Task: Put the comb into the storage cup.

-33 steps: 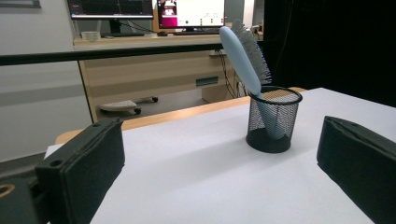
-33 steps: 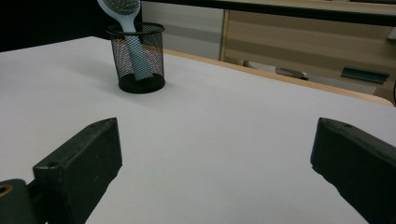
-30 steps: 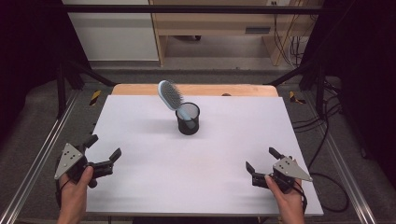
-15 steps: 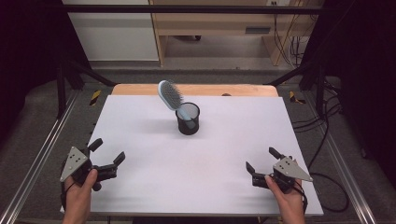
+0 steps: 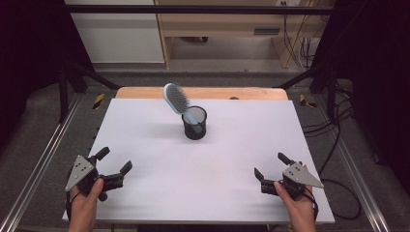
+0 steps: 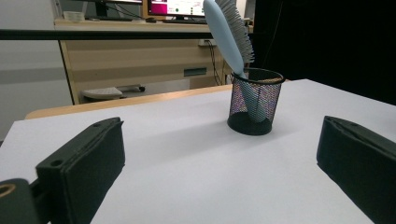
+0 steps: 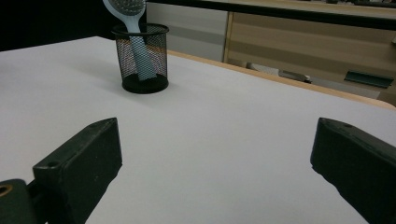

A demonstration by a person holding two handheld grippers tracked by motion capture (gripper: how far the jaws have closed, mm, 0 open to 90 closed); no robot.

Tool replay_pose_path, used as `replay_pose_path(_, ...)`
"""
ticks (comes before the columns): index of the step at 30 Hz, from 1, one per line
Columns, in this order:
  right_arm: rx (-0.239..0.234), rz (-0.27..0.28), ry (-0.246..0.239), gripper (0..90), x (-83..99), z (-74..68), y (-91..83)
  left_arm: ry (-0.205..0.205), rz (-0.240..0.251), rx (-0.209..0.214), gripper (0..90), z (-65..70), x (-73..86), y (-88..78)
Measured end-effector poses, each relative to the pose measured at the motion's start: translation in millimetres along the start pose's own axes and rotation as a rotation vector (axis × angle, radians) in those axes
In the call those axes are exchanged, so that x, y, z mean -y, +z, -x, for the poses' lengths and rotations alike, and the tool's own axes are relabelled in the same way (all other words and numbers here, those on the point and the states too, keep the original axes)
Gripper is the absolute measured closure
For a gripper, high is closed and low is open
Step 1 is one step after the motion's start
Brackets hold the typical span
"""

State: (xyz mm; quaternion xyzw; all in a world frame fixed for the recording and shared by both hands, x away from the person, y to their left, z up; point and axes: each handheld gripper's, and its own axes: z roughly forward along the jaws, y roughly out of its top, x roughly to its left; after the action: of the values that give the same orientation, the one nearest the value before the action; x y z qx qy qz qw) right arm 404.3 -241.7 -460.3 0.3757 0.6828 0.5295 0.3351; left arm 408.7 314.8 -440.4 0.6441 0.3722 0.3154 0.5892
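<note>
A black mesh cup [image 5: 195,123] stands on the white table [image 5: 203,159] toward the back middle. A pale blue hairbrush [image 5: 176,98] stands in it handle down, head leaning up and to the left. The left gripper view has the cup [image 6: 255,101] and the brush [image 6: 227,29] ahead and a little right. From the right gripper, the cup [image 7: 142,57] and brush [image 7: 126,10] lie ahead to the left. My left gripper [image 5: 114,160] is open near the front left edge, nothing between its jaws. My right gripper [image 5: 271,165] is open near the front right, also holding nothing.
A wooden strip [image 5: 203,93] runs along the table's far edge. Metal rails [image 5: 38,164] flank the table. Behind it stand a wooden bench and white cabinet [image 5: 116,34]. Cables [image 5: 338,130] lie on the floor at the right.
My left gripper has drifted toward the front edge and slightly right over the last second. The right gripper, cup and brush have stayed put.
</note>
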Motion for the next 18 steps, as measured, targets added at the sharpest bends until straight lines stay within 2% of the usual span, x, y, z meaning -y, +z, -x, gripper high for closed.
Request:
replay_pose_path(11, -0.01, -0.008, 0.0, 2.4, 0.6, -0.7, 0.0, -0.003, -0.018, 0.018, 1.3, 3.5, 7.2, -0.7)
replay_pose_path(18, -0.022, 0.001, -0.003, 2.4, 0.7, 0.0, -0.7, 0.0, -0.039, 0.044, 1.4, 9.5, 13.6, -0.1)
